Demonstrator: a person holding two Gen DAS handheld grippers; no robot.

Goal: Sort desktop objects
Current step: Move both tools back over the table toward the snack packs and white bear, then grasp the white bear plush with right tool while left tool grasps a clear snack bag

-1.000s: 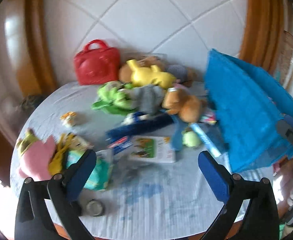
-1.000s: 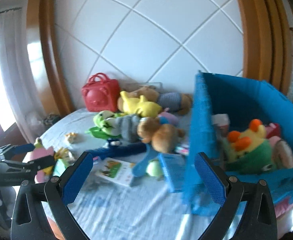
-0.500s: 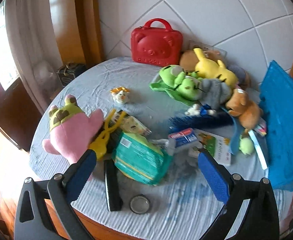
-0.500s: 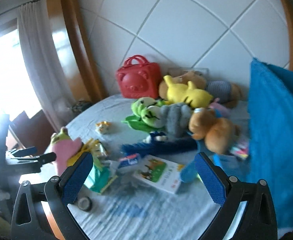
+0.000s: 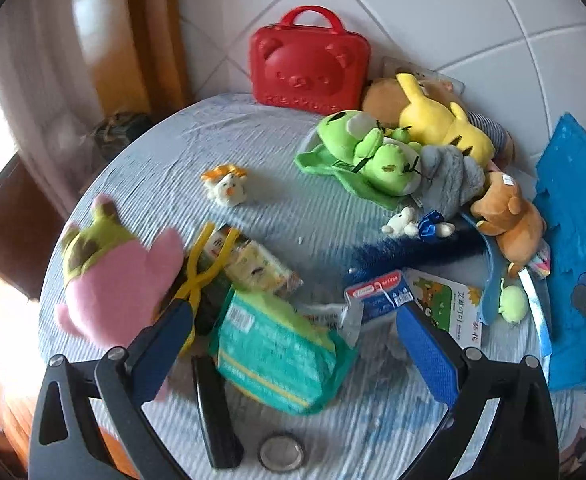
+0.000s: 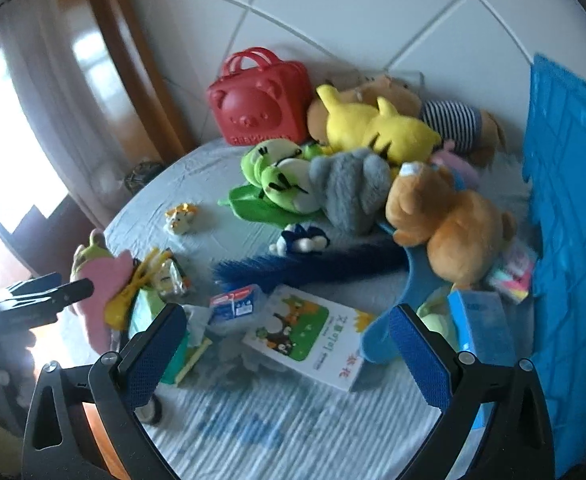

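Observation:
My left gripper (image 5: 293, 344) is open and empty, hovering above a green tissue pack (image 5: 277, 356) at the round table's near edge. A pink plush (image 5: 113, 280), yellow tongs (image 5: 205, 268), a black stapler (image 5: 215, 412) and a small blue box (image 5: 377, 296) lie around it. My right gripper (image 6: 285, 356) is open and empty above a picture book (image 6: 309, 332). A blue brush (image 6: 309, 268), a brown bear (image 6: 449, 220), a grey plush (image 6: 349, 188), a green frog (image 6: 281, 180) and a yellow plush (image 6: 373, 128) lie beyond.
A blue fabric bin (image 6: 569, 208) stands at the right; it also shows in the left wrist view (image 5: 573, 232). A red bear case (image 5: 309, 68) stands against the tiled wall. A small chick toy (image 5: 227, 188) and a round tin (image 5: 281, 450) lie on the cloth (image 5: 165, 152).
Both grippers have swung left, away from the blue bin and toward the clutter on the table. The left one has come closer to the green tissue pack. Both stay open.

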